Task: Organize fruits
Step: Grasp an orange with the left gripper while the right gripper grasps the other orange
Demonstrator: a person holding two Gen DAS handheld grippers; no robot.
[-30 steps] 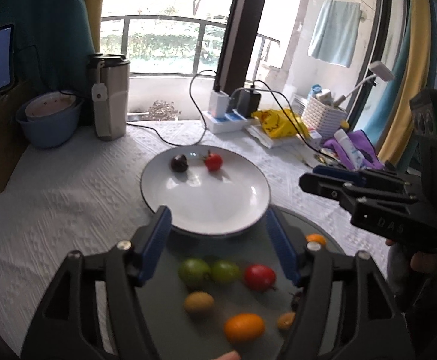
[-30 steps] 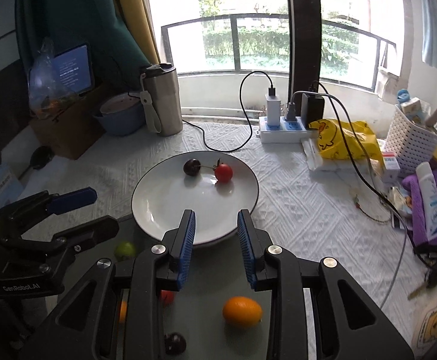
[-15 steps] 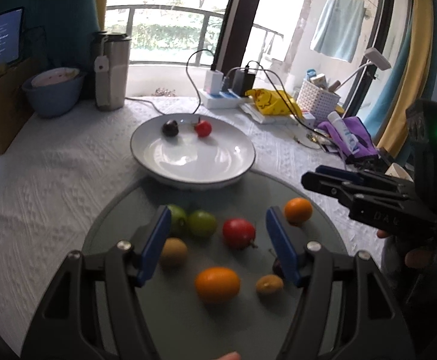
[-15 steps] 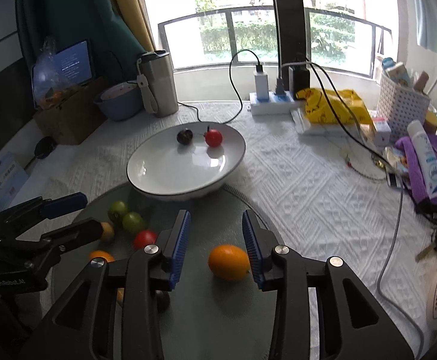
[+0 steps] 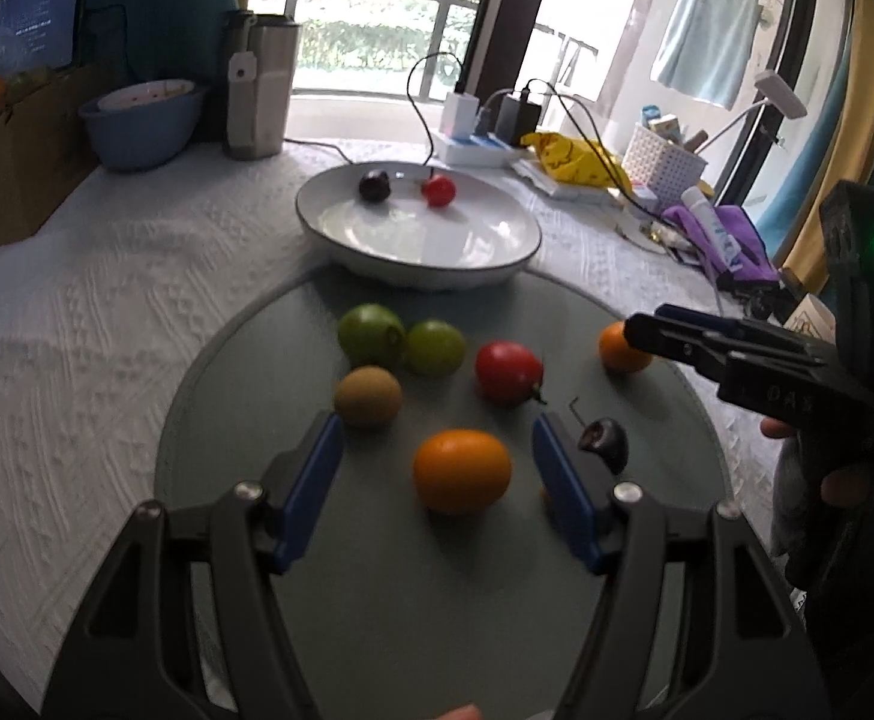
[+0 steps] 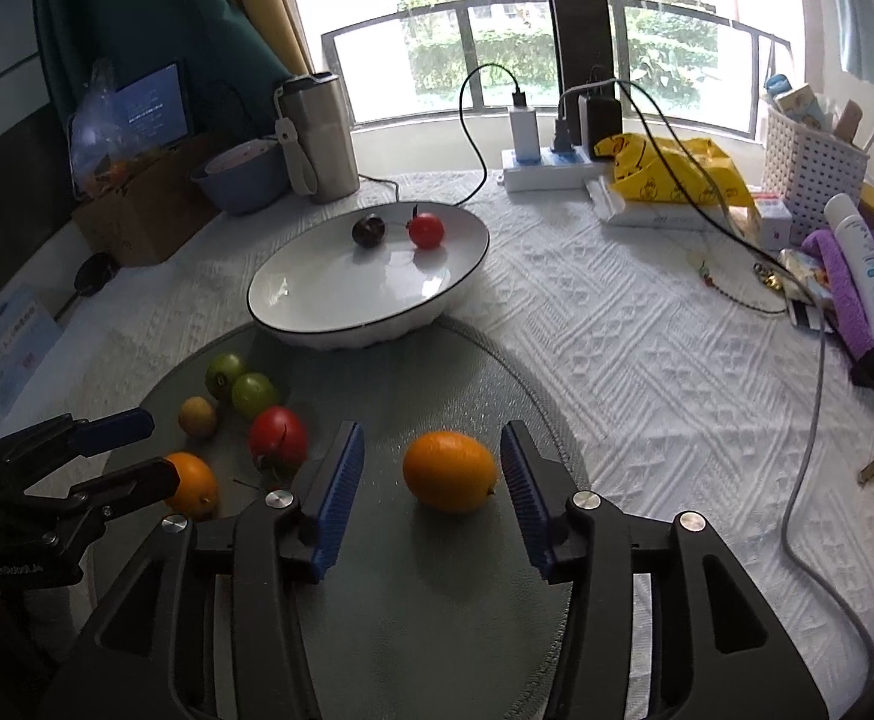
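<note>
A round grey mat (image 5: 413, 588) holds loose fruit: two green fruits (image 5: 371, 333), a brown kiwi (image 5: 368, 395), a red tomato (image 5: 507, 372), a dark cherry (image 5: 604, 441) and two oranges. My left gripper (image 5: 437, 468) is open, its blue pads on either side of the nearer orange (image 5: 462, 470), not touching. My right gripper (image 6: 431, 477) is open around the other orange (image 6: 450, 471), not touching; it also shows in the left wrist view (image 5: 664, 333). The white plate (image 6: 317, 300) behind the mat holds a dark cherry (image 6: 368, 230) and a red tomato (image 6: 426, 230).
A steel tumbler (image 6: 320, 138), a blue bowl (image 6: 239, 177) and a cardboard box stand at the back left. A power strip with cables (image 6: 547, 171), a yellow bag, a white basket (image 6: 811, 165) and a purple cloth with a tube crowd the back right.
Both grippers have come down and forward over the mat. The right gripper's jaws have opened wider and now flank an orange. The left gripper now flanks the other orange.
</note>
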